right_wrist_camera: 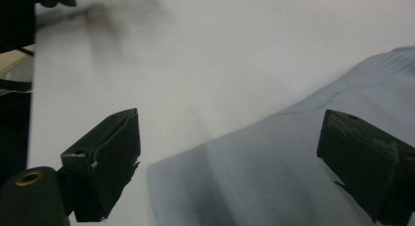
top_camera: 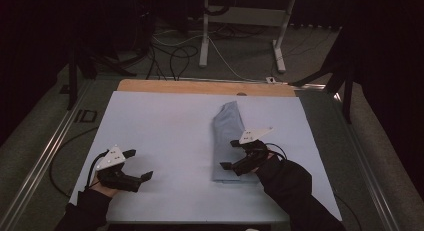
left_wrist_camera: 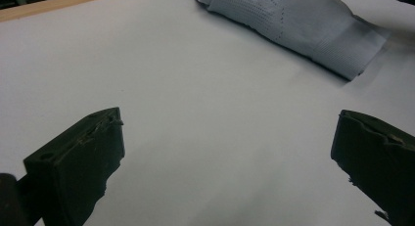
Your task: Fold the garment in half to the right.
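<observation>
A folded pale blue-grey cloth (top_camera: 227, 136) lies lengthwise on the white table sheet (top_camera: 165, 126), right of centre. My right gripper (top_camera: 228, 154) hovers over the cloth's near end, jaws wide apart with nothing pressed between them. In the right gripper view the cloth (right_wrist_camera: 274, 172) spreads beneath the right gripper (right_wrist_camera: 228, 138). My left gripper (top_camera: 141, 164) rests open near the front left of the sheet, well away from the cloth. Bare sheet lies between the open jaws of the left gripper (left_wrist_camera: 230, 133), with the cloth (left_wrist_camera: 298, 25) farther off.
A wooden strip (top_camera: 200, 86) borders the table's far edge. Behind it stand white desk legs (top_camera: 204, 36) and loose cables (top_camera: 175, 56) on the floor. A metal rail (top_camera: 45, 156) runs along the left side. Dark tripod legs (top_camera: 345, 76) stand at the right.
</observation>
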The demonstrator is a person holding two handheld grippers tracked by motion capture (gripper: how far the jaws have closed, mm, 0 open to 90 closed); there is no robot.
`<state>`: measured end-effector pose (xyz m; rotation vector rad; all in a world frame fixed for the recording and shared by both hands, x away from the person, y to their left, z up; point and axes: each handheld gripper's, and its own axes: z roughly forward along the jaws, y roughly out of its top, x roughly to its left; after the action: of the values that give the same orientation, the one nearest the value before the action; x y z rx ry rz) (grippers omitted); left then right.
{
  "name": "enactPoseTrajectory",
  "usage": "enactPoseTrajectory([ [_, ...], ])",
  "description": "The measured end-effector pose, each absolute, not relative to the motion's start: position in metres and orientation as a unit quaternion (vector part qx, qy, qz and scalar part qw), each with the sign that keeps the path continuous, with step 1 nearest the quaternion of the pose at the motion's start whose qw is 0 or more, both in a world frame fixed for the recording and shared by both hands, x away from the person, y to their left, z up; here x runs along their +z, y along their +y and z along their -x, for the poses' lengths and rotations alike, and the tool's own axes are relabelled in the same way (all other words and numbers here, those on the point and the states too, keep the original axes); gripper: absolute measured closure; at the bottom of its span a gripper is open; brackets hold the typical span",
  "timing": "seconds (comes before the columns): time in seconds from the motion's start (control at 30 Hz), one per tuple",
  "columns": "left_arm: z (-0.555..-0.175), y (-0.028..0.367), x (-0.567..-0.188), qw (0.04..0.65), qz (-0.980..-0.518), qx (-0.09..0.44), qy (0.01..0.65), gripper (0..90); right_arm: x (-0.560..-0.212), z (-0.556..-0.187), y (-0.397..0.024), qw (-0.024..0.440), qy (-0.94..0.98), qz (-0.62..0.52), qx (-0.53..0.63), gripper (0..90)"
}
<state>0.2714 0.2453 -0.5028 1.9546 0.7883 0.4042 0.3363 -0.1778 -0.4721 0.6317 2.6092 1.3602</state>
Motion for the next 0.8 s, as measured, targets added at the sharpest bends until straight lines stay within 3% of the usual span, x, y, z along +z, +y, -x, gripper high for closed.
enactPoseTrajectory([
  [0.8,-0.270,0.245,-0.502,0.481,-0.803,0.162,0.312,0.5,-0.462,-0.336,-0.232,0.128,0.838,-0.263,0.461,9.3],
])
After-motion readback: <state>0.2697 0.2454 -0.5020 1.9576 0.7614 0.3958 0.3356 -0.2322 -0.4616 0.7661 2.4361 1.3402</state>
